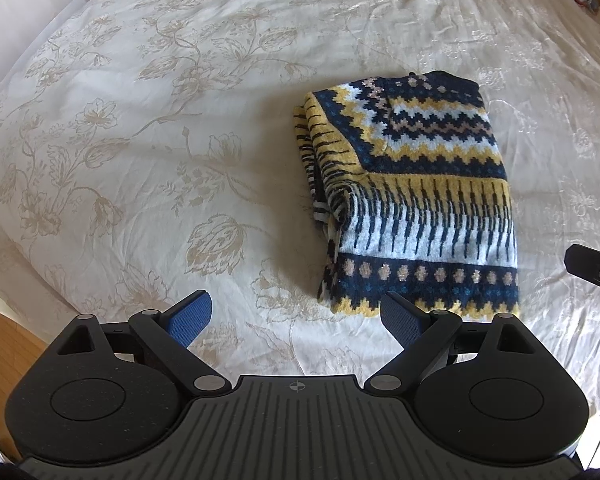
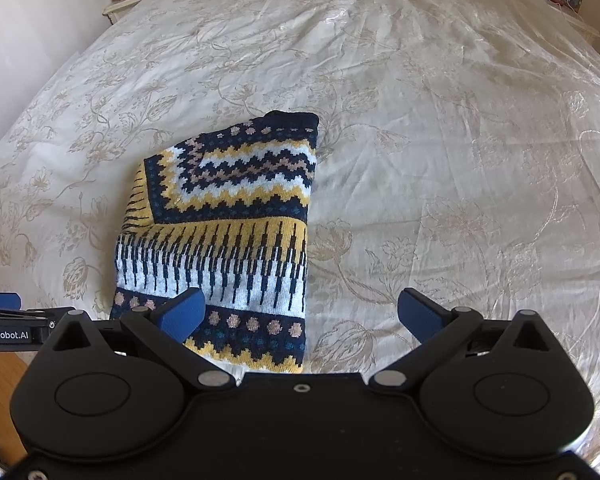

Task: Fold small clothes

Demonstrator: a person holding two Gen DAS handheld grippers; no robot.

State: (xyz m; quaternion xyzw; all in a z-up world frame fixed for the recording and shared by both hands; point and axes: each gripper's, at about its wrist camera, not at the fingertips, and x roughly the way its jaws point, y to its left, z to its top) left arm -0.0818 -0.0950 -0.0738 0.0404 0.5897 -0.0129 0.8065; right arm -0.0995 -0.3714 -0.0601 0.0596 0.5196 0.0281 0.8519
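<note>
Folded patterned sweater (image 1: 412, 196) lying on the floral bedspread (image 1: 140, 120)
Both tools hang above the near edge of the bed with nothing in them: left gripper (image 1: 296, 318) spread wide, right gripper (image 2: 302, 314) likewise spread, its left pad (image 2: 186, 312) over the sweater's hem

A wide bed (image 1: 148, 128) fills both views, covered in a cream bedspread (image 2: 440, 128) with a pale tan floral print — vines, leaves and big blooms, lightly creased all over. One thing lies directly on it: a folded knit sweater (image 1: 416, 200) in navy, yellow and white — zigzag bands at the top, long vertical dashes across the middle, a dotted band and yellow zigzag at the near edge. It lies flat near the bed's near side.
</note>
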